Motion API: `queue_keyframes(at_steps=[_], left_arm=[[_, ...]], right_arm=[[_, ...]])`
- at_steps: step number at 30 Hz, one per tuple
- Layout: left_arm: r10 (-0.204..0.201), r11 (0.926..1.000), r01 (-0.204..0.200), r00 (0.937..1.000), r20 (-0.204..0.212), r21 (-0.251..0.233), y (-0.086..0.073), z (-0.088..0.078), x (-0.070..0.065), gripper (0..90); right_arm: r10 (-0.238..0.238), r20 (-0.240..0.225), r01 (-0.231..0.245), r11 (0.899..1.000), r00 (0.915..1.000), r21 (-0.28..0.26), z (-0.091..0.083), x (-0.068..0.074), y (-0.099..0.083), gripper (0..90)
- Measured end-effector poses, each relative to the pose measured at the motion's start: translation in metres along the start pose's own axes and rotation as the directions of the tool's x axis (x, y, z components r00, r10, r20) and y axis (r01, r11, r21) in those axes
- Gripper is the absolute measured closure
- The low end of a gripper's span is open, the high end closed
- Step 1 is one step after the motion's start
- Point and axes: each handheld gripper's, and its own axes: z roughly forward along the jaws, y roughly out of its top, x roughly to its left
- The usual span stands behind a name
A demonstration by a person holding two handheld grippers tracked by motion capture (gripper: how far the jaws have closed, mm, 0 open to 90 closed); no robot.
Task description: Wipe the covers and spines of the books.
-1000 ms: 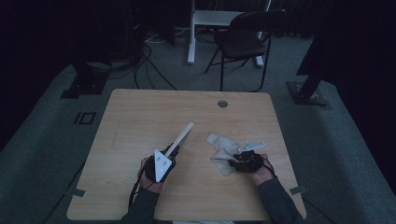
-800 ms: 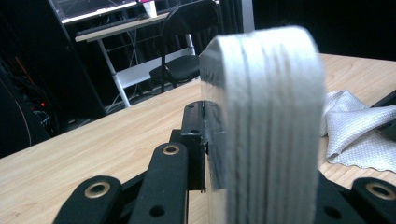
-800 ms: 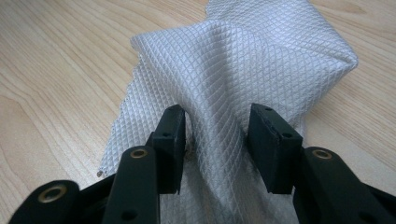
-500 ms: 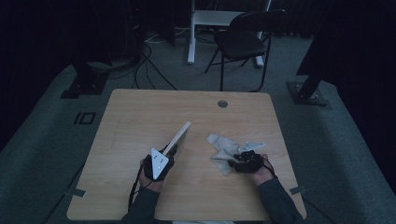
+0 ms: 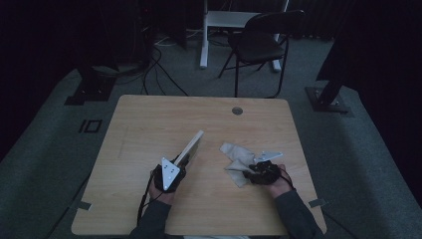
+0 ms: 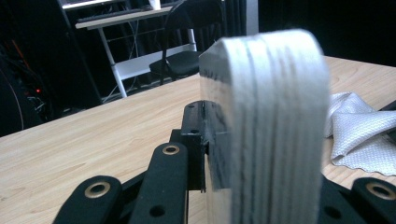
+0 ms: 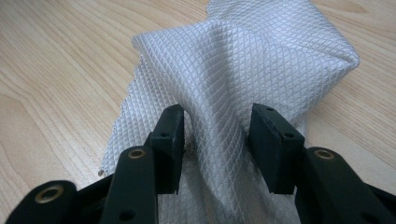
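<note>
The left claw [image 5: 183, 160] is clamped on the near end of a pale wooden board [image 5: 191, 148], its jaws pressed against the board's two flat faces. In the left gripper view the board [image 6: 271, 130] stands on edge between the jaws, so that its layered, rounded end faces the camera. From above, the board slants away from the left hand [image 5: 166, 186] toward the far side of the surface [image 5: 149, 124], tilted up off it.

Just to the right of the board lies a crumpled white cloth [image 5: 236, 158] with a fine diamond weave. The right claw [image 5: 249, 172] sits at the near right edge of that cloth, with the right hand [image 5: 276, 185] behind it. In the right gripper view, a raised fold of the cloth [image 7: 243, 70] runs between the two jaws of the right claw [image 7: 215, 135], which stand about half apart. The left jaw lies against the fold, and a thin gap shows at the right one. Whether the pads actually pinch the fabric I cannot tell.

The cloth rests flat on the surface apart from that fold, close to the board but not touching it. A small round hole [image 5: 237, 110] sits in the surface well beyond the cloth, near the far edge. A dark chair [image 5: 261, 45] stands on the floor beyond the surface.
</note>
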Motion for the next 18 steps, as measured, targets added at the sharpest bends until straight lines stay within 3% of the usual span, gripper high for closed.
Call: queue_keyframes(at_steps=[7,18], left_arm=[[0.002,0.9996,-0.002,1.0,0.006,0.027,-0.0023,0.0024,0.0003,77.5],[-0.046,0.997,0.044,0.9987,0.02,0.064,-0.0098,0.0069,0.0051,77.4]], right_arm=[[0.0,-0.001,0.0,1.0,1.0,-0.001,0.0001,0.0,-0.0001,54.9],[0.002,-0.003,-0.002,1.0,1.0,-0.002,0.0001,0.0,-0.0003,54.7]])
